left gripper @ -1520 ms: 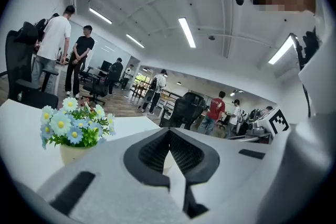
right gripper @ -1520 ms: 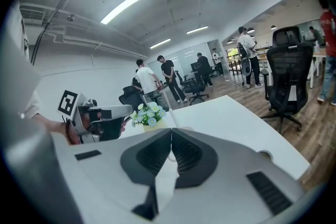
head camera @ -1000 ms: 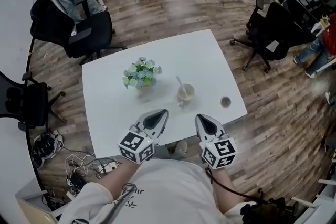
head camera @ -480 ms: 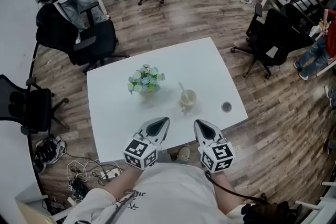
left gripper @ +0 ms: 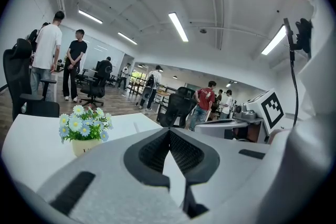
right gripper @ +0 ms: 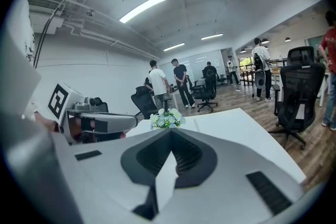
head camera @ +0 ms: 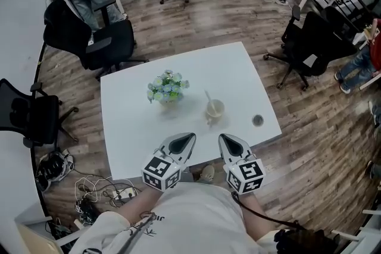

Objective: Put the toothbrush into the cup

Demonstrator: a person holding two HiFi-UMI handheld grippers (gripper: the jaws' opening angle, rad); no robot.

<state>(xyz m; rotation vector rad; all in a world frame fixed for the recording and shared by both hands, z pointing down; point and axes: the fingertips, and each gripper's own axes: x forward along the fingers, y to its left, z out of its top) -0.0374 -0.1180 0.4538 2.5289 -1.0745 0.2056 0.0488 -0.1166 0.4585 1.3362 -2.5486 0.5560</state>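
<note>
A cream cup [head camera: 215,109] stands on the white table [head camera: 131,128], right of centre. A pale toothbrush [head camera: 208,97] stands in it, leaning to the upper left. My left gripper [head camera: 189,137] and right gripper [head camera: 222,138] hover side by side over the table's near edge, short of the cup. Both are shut with nothing held. In the left gripper view the jaws [left gripper: 169,131] meet at the tip, and so do the jaws [right gripper: 170,131] in the right gripper view. The cup is hidden behind the jaws in both gripper views.
A small pot of blue and white flowers [head camera: 167,87] stands left of the cup. A small dark round object [head camera: 257,121] lies near the table's right corner. Black office chairs [head camera: 89,38] ring the table, and people stand further back. Cables [head camera: 89,199] lie on the floor at the left.
Nothing on the table has moved. Both grippers stay shut in nearly the same place; only the head view has shifted slightly.
</note>
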